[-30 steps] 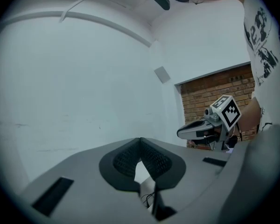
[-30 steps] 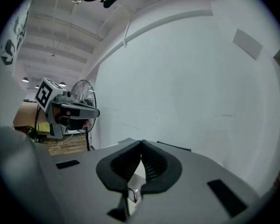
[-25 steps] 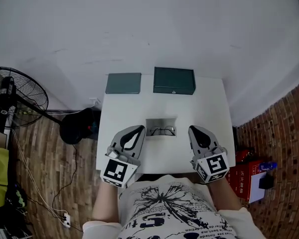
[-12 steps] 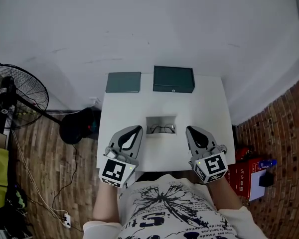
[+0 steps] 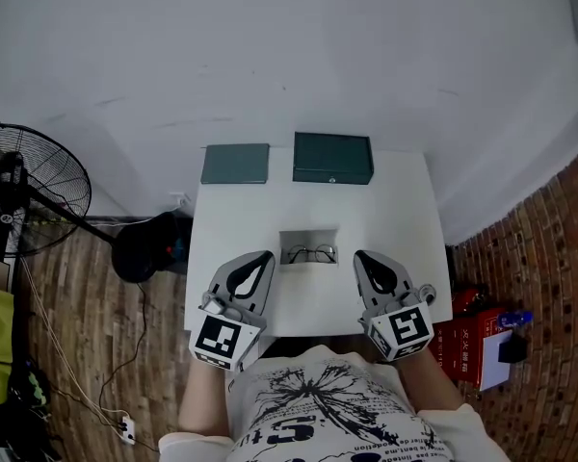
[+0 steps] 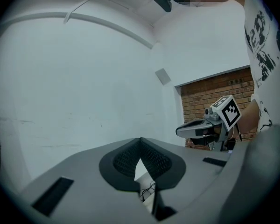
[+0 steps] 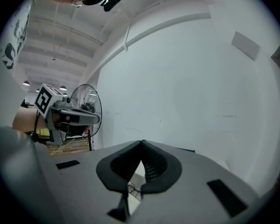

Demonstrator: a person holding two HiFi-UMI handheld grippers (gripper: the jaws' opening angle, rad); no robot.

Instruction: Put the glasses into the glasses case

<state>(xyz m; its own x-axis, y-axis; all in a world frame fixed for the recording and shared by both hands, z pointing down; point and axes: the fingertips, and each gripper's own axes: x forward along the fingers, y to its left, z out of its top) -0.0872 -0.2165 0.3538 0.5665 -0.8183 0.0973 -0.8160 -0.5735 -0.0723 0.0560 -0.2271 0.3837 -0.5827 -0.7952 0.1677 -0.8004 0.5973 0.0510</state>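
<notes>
Thin-rimmed glasses [image 5: 310, 253] lie on a small pale grey mat [image 5: 308, 236] in the middle of the white table [image 5: 405, 210]. A dark green closed glasses case [image 5: 332, 158] stands at the table's back edge, with a flat dark green piece [image 5: 235, 163] to its left. My left gripper [image 5: 262, 257] rests just left of the glasses, shut and holding nothing. My right gripper [image 5: 357, 257] sits just right of them, also shut and holding nothing. Both gripper views show the pads meeting, left gripper [image 6: 140, 139] and right gripper [image 7: 141, 143], with the glasses [image 6: 147, 189] [image 7: 132, 188] below the tips.
A standing fan [image 5: 27, 195] and a black round object [image 5: 143, 248] are on the wood floor at the left, with cables [image 5: 87, 373] near them. Red boxes [image 5: 477, 340] sit on the floor at the right by a brick wall [image 5: 549, 258]. A white wall rises behind the table.
Both grippers stay shut and nearly in place beside the glasses. Only the head view has shifted a little.
</notes>
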